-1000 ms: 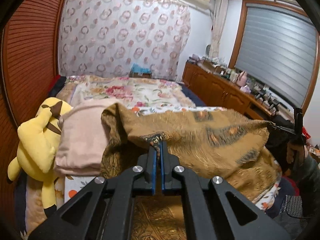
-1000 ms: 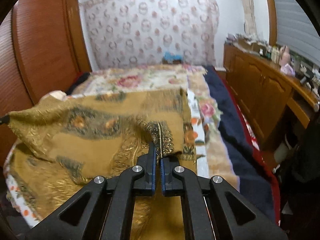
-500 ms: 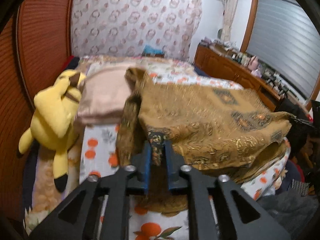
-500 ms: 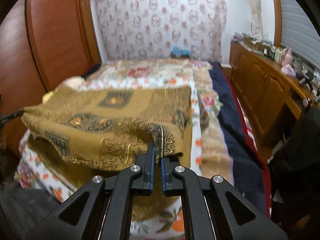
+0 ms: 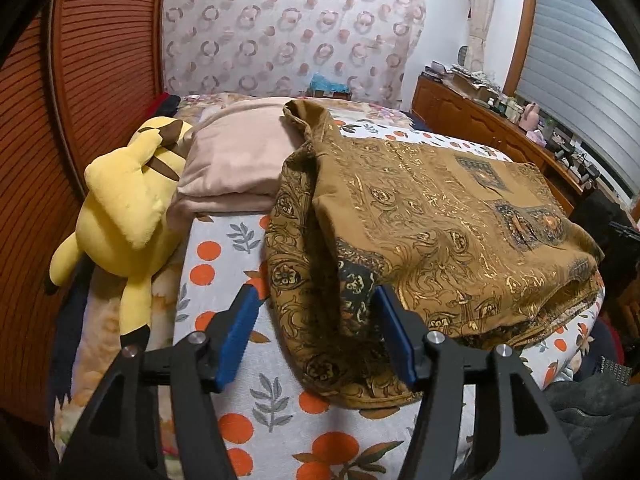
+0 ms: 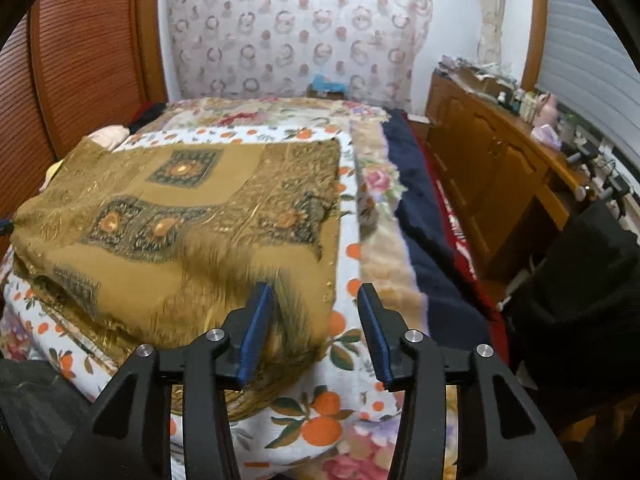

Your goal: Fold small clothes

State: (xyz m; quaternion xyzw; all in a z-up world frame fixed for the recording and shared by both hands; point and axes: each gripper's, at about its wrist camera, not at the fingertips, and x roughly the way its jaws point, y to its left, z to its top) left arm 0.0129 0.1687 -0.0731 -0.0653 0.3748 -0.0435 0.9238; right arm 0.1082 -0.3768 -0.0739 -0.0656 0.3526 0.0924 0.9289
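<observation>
Left tongs (image 5: 316, 322) spread wide, blue pads (image 5: 236, 334) on either side of the near left fold of the brown patterned cloth (image 5: 432, 232), gripping nothing. Right tongs (image 6: 316, 324) likewise spread apart, the left pad (image 6: 256, 328) just at the blurred near right corner of the same cloth (image 6: 180, 220), the other pad over the orange-print sheet (image 6: 344, 360); nothing clamped.

Brown cloth folded over on itself in several layers, lying near the foot edge of the bed (image 6: 416, 216), gold paisley and dark medallion squares facing up. Left side bunched in a loose vertical ridge, one end of it trailing up toward the head of the bed. Layered edges stacked along the foot edge in the left wrist view. Orange-print sheet (image 5: 224, 264) bare beside the cloth on the left and below it.

Further along the left edge of the bed, yellow plush toy (image 5: 128, 200) slumped face down. Just beside it, folded pink blanket (image 5: 236, 160), touching the far end of the cloth's ridge.

Toward the head of the bed, floral bedspread (image 6: 256, 112). Beyond the right edge, wooden cabinet (image 6: 492, 168) with clutter on top. At the far wall, ring-patterned curtain (image 5: 288, 28).
</observation>
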